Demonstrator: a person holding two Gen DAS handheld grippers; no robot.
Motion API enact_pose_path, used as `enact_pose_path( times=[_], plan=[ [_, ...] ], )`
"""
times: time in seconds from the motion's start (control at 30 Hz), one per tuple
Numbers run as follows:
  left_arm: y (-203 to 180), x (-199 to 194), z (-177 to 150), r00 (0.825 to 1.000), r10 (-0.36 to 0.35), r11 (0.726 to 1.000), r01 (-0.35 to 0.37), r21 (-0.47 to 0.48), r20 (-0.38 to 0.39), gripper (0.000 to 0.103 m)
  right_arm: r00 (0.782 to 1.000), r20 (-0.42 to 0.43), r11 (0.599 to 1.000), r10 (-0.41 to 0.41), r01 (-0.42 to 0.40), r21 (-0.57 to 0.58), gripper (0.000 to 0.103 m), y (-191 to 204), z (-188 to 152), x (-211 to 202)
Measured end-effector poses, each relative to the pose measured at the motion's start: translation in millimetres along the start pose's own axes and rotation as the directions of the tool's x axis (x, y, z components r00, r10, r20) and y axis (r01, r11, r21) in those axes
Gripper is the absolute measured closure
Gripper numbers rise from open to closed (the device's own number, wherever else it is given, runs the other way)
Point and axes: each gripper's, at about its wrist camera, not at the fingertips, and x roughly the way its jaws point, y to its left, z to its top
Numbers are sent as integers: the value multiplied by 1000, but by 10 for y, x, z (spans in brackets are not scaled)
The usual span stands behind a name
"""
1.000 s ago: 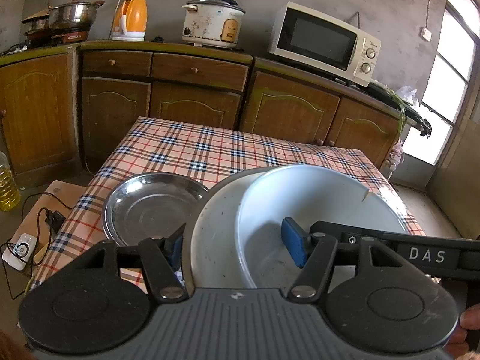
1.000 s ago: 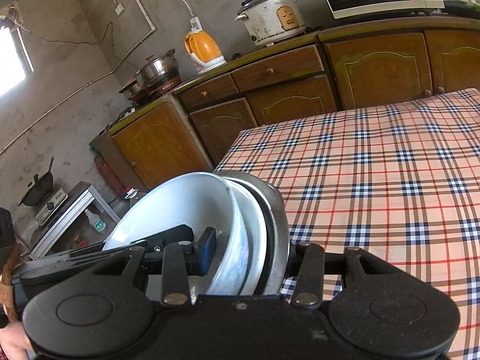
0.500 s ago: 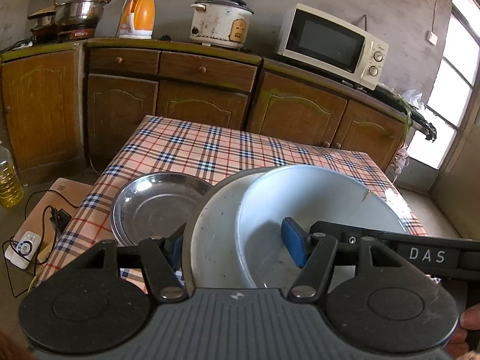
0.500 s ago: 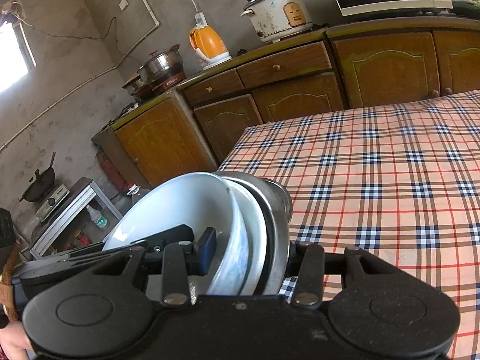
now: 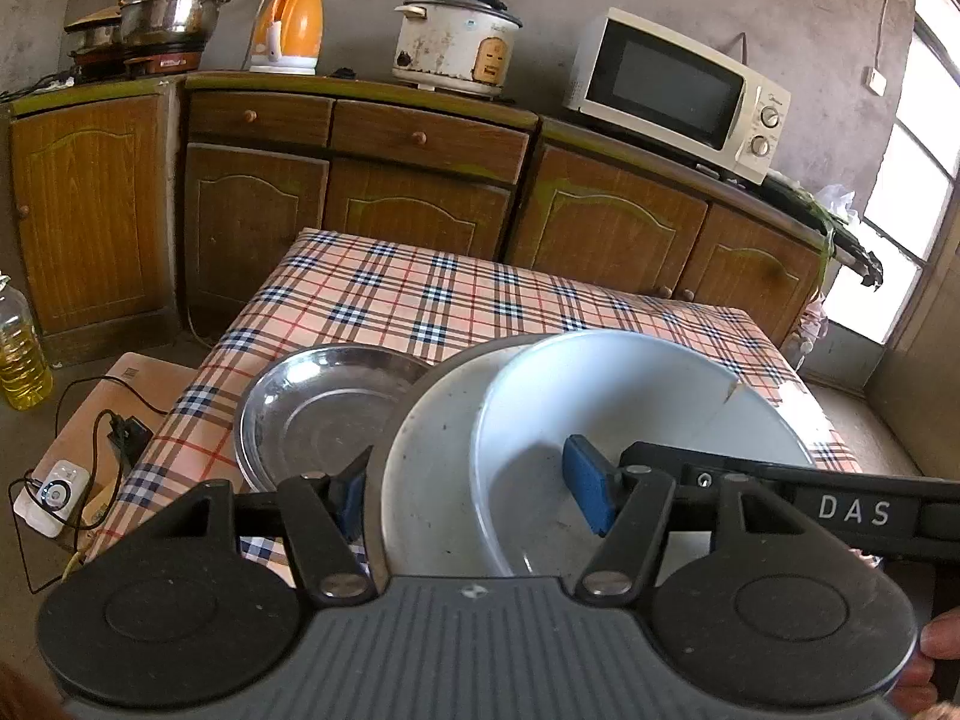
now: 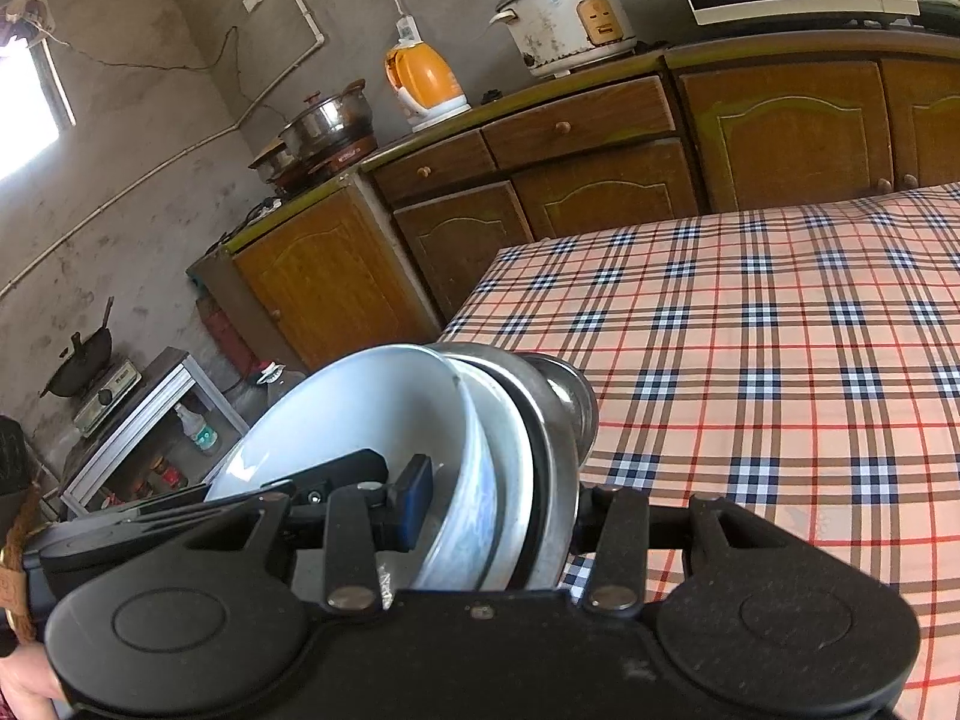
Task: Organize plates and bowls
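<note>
At nine o'clock a steel plate (image 5: 324, 414) lies on the checked desk (image 5: 456, 294). Both the left hand-held gripper (image 5: 474, 495) and right hand-held gripper (image 6: 498, 507) are clamped on the tilted stack of bowls (image 5: 600, 420) above the desk's near edge.

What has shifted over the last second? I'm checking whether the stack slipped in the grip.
Both grippers have lifted the nested dishes a little: the table and steel plate sit lower and smaller in view. The left gripper and right gripper stay clamped on the stack, white bowl inside the grey dish. No slip shows.
</note>
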Motion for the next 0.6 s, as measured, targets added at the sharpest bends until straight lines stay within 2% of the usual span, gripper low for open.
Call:
enact_pose_path(
  times=[0.6],
  plan=[
    [97, 58, 23, 1000, 6, 1000, -6, -4, -9, 38, 1000, -10, 1000, 3, -3, 2, 51, 17, 20, 93]
  ],
)
